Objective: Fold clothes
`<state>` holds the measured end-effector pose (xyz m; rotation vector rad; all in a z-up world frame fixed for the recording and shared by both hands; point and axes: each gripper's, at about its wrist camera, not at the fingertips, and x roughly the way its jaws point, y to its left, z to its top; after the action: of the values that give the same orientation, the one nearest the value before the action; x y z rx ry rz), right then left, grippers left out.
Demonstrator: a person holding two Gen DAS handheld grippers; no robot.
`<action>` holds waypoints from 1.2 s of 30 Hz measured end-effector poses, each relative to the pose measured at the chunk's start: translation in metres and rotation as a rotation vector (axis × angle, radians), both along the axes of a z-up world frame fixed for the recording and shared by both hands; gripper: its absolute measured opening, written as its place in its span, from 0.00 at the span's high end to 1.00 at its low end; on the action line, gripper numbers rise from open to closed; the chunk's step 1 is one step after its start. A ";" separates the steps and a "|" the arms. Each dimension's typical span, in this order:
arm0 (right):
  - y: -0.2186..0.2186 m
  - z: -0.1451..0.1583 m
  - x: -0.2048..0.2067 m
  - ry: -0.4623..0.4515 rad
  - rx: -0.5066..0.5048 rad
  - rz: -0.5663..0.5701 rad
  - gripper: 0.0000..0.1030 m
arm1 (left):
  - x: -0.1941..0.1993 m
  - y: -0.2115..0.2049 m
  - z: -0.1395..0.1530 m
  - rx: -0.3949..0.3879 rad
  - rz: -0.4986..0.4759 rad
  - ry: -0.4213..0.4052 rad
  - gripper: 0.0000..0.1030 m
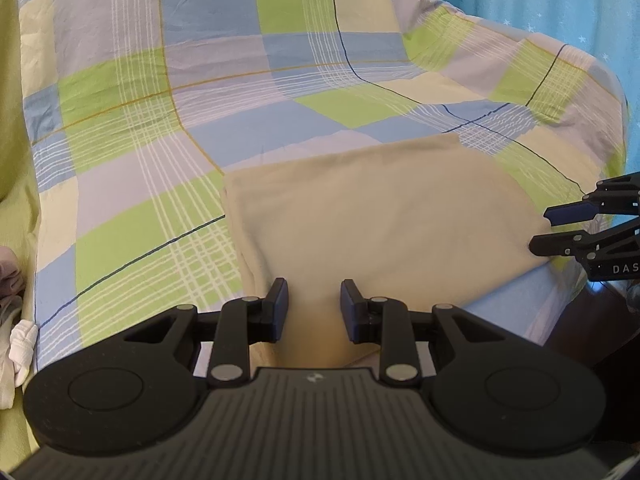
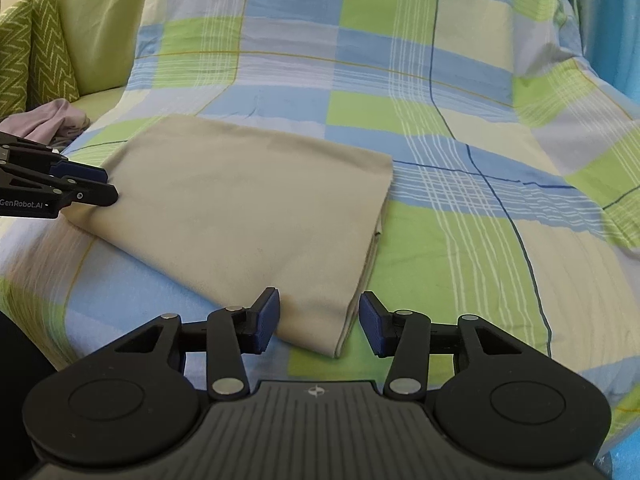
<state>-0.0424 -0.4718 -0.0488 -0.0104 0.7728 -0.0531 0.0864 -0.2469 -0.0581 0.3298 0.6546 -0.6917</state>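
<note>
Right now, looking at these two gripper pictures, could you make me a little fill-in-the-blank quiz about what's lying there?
1. The folded cloth lying flat is plain ____ in colour.
2. It rests on a checked blue, green and cream ____.
3. The right gripper has its two blue-padded fingers ____, holding nothing.
4. The left gripper points at the cloth's near ____.

Missing words: beige; sheet; open; edge

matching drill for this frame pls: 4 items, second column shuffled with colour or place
1. folded garment
2. bedsheet
3. cushions
4. left gripper

a. green zigzag, far left of right wrist view
b. plain beige
c. open, at the garment's near edge
d. blue, green and cream check

Pairs: 1-b, 2-d, 3-a, 4-c
</note>
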 end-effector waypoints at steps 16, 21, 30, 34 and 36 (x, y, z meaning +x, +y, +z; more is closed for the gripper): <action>0.023 0.005 -0.021 -0.056 -0.025 0.074 0.52 | -0.024 0.038 0.002 0.078 -0.035 -0.113 0.74; 0.028 0.007 -0.017 -0.071 -0.009 0.090 0.52 | -0.013 0.014 0.013 0.008 -0.077 -0.120 0.74; 0.020 0.004 -0.014 -0.062 0.012 0.053 0.52 | 0.019 0.012 -0.005 0.043 -0.058 -0.078 0.73; 0.009 0.015 -0.015 -0.137 0.037 0.001 0.52 | 0.013 0.014 0.006 0.040 -0.050 -0.126 0.74; 0.009 0.011 -0.007 -0.108 0.054 0.003 0.52 | 0.008 0.007 0.011 0.025 -0.078 -0.140 0.74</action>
<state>-0.0492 -0.4631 -0.0378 0.0420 0.6656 -0.0294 0.0939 -0.2397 -0.0467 0.4245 0.5194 -0.7283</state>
